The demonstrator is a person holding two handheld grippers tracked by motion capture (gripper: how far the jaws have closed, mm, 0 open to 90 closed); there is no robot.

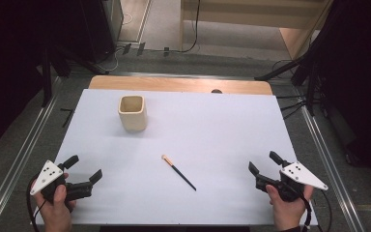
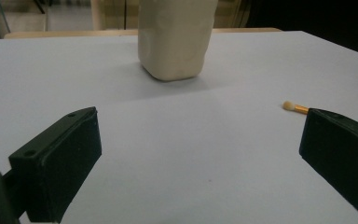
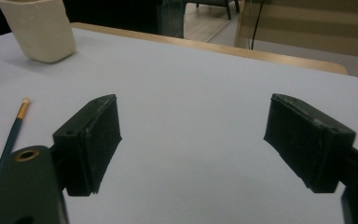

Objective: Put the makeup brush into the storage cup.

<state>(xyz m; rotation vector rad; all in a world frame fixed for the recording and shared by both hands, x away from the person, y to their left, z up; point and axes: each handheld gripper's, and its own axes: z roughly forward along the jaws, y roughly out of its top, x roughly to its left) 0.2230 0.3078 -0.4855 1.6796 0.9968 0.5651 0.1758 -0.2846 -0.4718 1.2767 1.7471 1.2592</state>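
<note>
Brush (image 1: 178, 172), dark-handled with a pale tip, is seen in the high view lying flat on the white table (image 1: 222, 125), between the left gripper (image 1: 83, 167) and right gripper (image 1: 262, 161), apart from both, jaws spread wide and empty. A cream cup (image 1: 133, 113) stands upright beyond it. In the left gripper view, the brush tip is seen beside the far jaw. In the right gripper view, the brush is seen lying left of the parted jaws.

a cream square cup (image 1: 133, 113) stands upright; a dark pale-tipped brush (image 1: 178, 172) lies flat, well apart from it.
</note>
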